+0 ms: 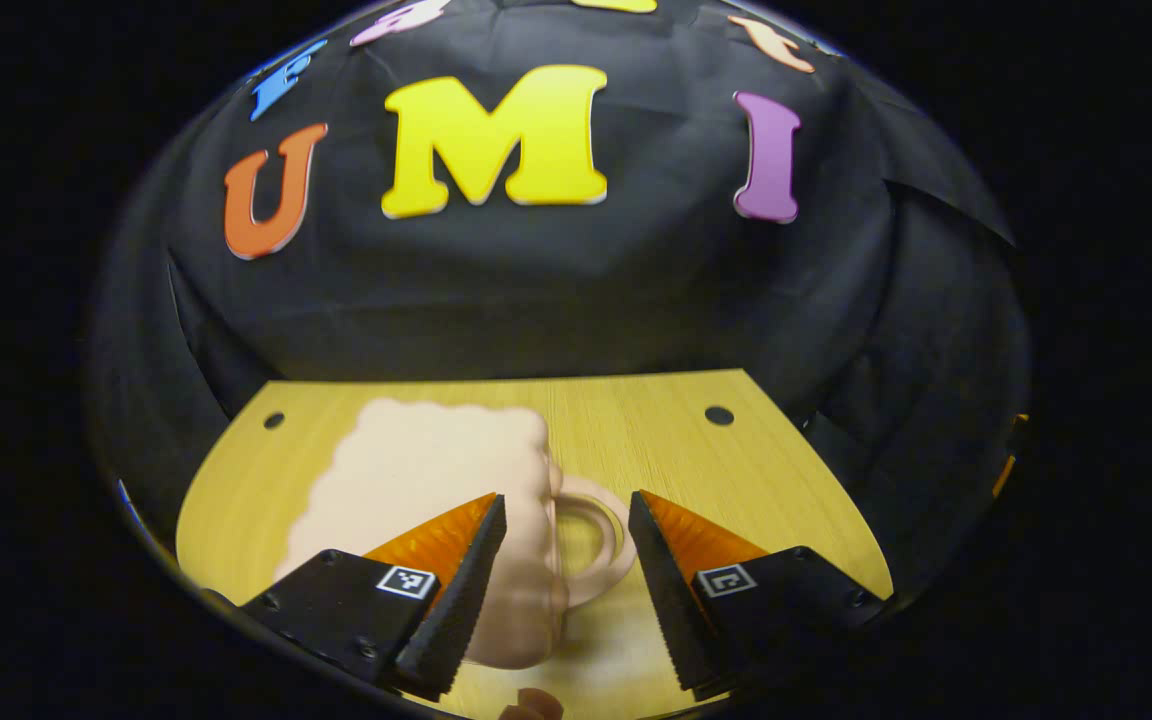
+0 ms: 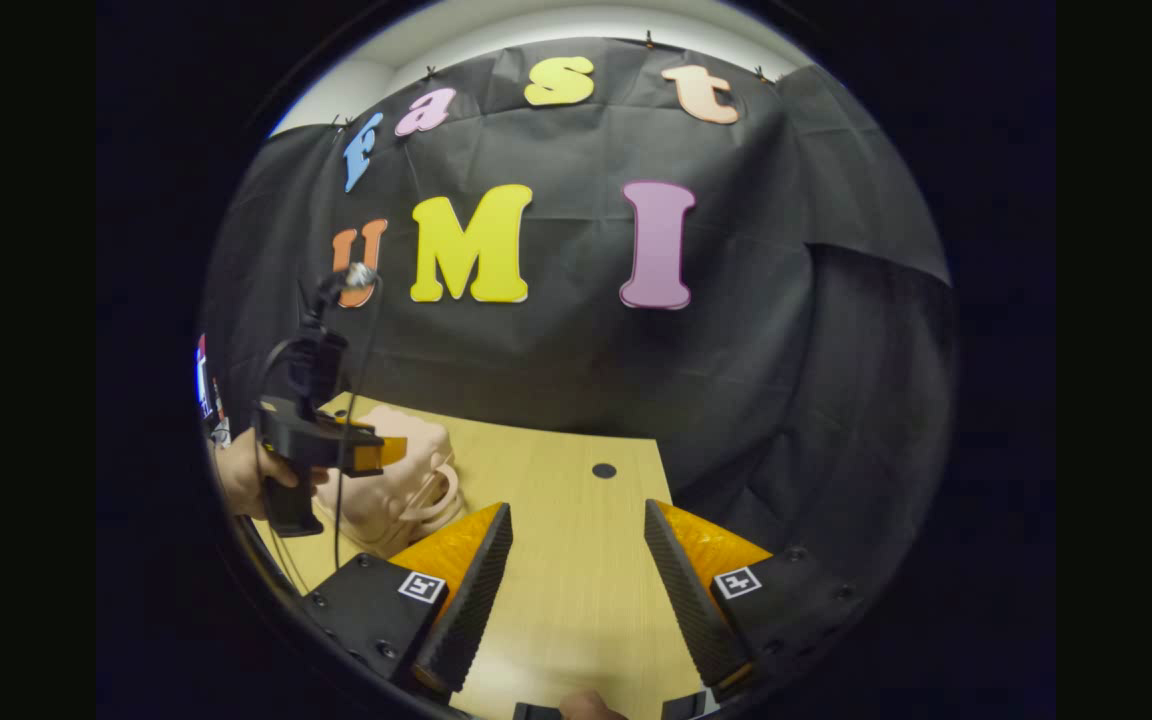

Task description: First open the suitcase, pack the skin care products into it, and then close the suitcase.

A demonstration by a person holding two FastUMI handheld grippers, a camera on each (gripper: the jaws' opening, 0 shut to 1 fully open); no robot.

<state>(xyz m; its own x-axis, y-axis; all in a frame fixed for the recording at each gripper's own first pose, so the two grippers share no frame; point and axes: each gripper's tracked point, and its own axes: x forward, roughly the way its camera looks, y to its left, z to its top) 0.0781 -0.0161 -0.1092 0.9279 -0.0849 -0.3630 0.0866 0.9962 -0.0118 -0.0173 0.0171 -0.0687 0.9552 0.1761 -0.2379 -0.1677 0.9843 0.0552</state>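
A small pale pink suitcase (image 1: 416, 480) with a wavy edge lies flat and closed on the wooden table (image 1: 656, 430), its round handle (image 1: 591, 545) pointing right in the left gripper view. My left gripper (image 1: 566, 590) hangs open just above the handle side, nothing between its fingers. In the right gripper view the same suitcase (image 2: 391, 490) lies at the left with the left gripper (image 2: 371, 455), held by a hand (image 2: 241, 480), over it. My right gripper (image 2: 576, 590) stands open over bare table to the right of the suitcase.
The table has a round hole (image 1: 719, 415) near its far right corner and another (image 1: 274, 420) at the far left. The black cloth wall rises right behind the table's far edge. A cable (image 2: 346, 440) hangs from the left gripper.
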